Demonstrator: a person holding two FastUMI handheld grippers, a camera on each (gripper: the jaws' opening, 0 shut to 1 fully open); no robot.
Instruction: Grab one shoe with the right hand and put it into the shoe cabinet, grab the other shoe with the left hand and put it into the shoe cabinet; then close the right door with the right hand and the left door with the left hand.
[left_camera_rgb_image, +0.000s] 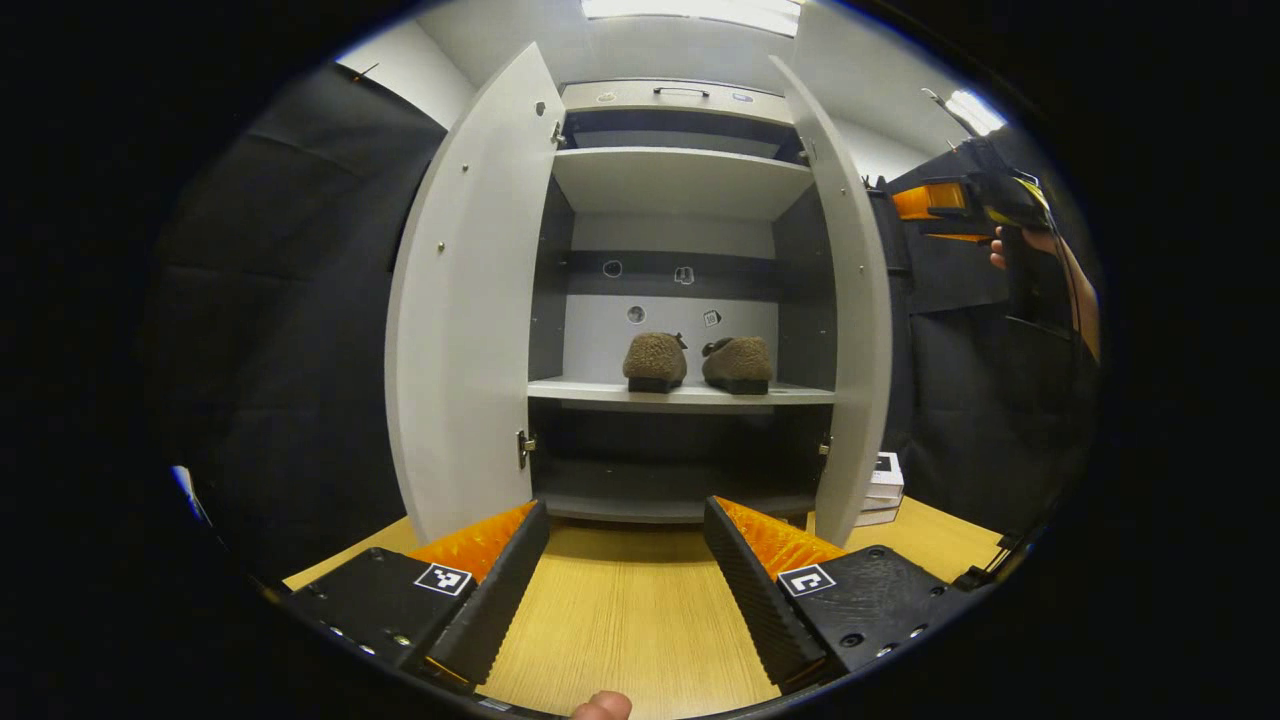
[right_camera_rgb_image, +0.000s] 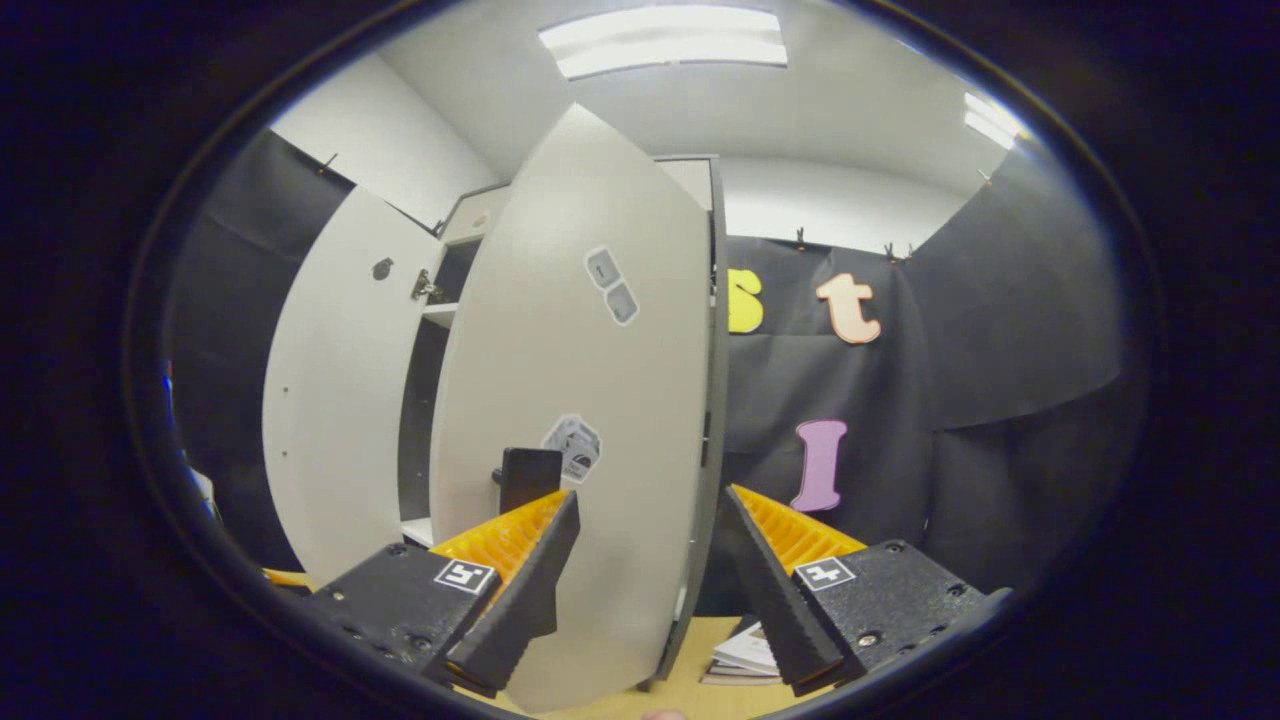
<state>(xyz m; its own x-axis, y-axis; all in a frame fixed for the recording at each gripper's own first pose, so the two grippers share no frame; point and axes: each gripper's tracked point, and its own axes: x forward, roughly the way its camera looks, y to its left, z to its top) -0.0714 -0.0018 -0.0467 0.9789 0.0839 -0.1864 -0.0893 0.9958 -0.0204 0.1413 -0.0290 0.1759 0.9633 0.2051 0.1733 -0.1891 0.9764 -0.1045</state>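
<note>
The shoe cabinet (left_camera_rgb_image: 680, 180) stands with both doors swung out. Two brown fuzzy shoes (left_camera_rgb_image: 655, 360) (left_camera_rgb_image: 738, 362) sit side by side on its middle shelf (left_camera_rgb_image: 680, 395), heels toward me. My left gripper (left_camera_rgb_image: 625, 505) is open above the wooden table, centred before the cabinet and well short of it. Its left door (left_camera_rgb_image: 460, 300) is to the left, the right door (left_camera_rgb_image: 850, 300) to the right. In the right gripper view, my right gripper (right_camera_rgb_image: 650, 500) is open close to the outer face of the right door (right_camera_rgb_image: 580, 380), near its black handle (right_camera_rgb_image: 528, 472). A hand holds that gripper (left_camera_rgb_image: 945, 200) up beyond the door.
The wooden table (left_camera_rgb_image: 620, 620) carries the cabinet. A small stack of white books or boxes (left_camera_rgb_image: 885, 485) lies by the cabinet's right foot, also seen below the right door as a stack (right_camera_rgb_image: 745, 655). Black cloth walls surround the booth. The left door (right_camera_rgb_image: 330, 400) stands wide.
</note>
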